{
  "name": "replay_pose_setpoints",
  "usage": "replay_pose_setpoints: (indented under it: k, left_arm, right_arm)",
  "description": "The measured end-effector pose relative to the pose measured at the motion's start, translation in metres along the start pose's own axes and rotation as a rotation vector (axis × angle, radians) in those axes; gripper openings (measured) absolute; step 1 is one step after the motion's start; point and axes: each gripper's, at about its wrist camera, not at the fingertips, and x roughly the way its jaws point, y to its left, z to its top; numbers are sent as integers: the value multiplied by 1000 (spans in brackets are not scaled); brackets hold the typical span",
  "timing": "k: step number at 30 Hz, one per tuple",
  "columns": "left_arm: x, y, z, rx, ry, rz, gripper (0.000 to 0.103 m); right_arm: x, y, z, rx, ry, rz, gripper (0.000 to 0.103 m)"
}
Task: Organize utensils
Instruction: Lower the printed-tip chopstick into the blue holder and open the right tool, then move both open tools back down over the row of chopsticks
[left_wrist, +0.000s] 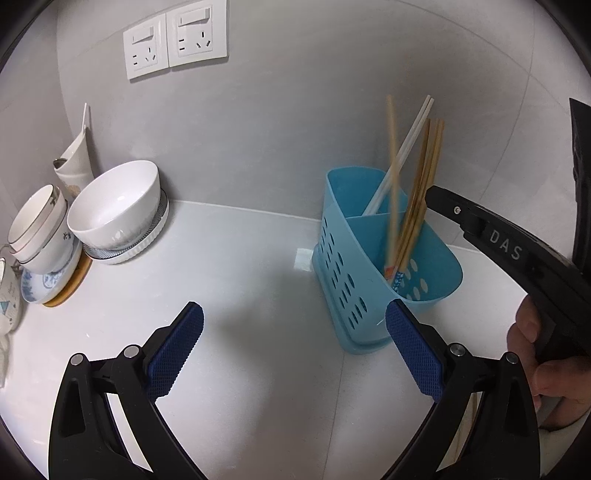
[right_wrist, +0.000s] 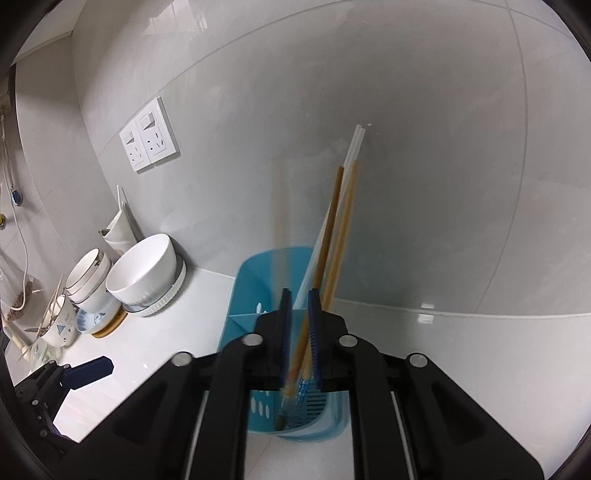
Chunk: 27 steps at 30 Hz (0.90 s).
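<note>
Blue plastic is forming the two-compartment utensil holder (right_wrist: 258, 295), which is standing near the back edge of the white counter (left_wrist: 240, 295) so that chopsticks are resting upright in it; the wooden chopsticks (right_wrist: 332, 240) are leaning in its near compartment, passing between the pads of the right gripper (right_wrist: 299, 321). That gripper's jaws are standing narrow and apparently slack, one blurred stick seemingly dropping; the left gripper (left_wrist: 295, 332) is hovering wide and empty beside the holder.

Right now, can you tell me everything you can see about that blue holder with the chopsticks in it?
The blue holder looks like smooth plastic, with rounded corners and oval holes in its sides. A wall inside splits it into two compartments. It stands upright on the white counter, near the grey wall. White chopsticks lean in the far compartment, wooden chopsticks in the near one. The right tool hovers just above it.
</note>
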Motion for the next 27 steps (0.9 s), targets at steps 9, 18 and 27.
replay_pose_setpoints:
  k: [9,18,27]
  left_arm:
    - [-4,-5,2,-4,-15,-25,97]
    - [-10,-23,-1,14,-4,-36,97]
    - [-22,-53,-18,56,58,-90,97]
  right_arm:
    - [-31,-18,4,-16,43,-101,70]
    - [-69,-47,-14,-19,86,-216,94]
    - [-119,-90,-56,28,139,-308,95]
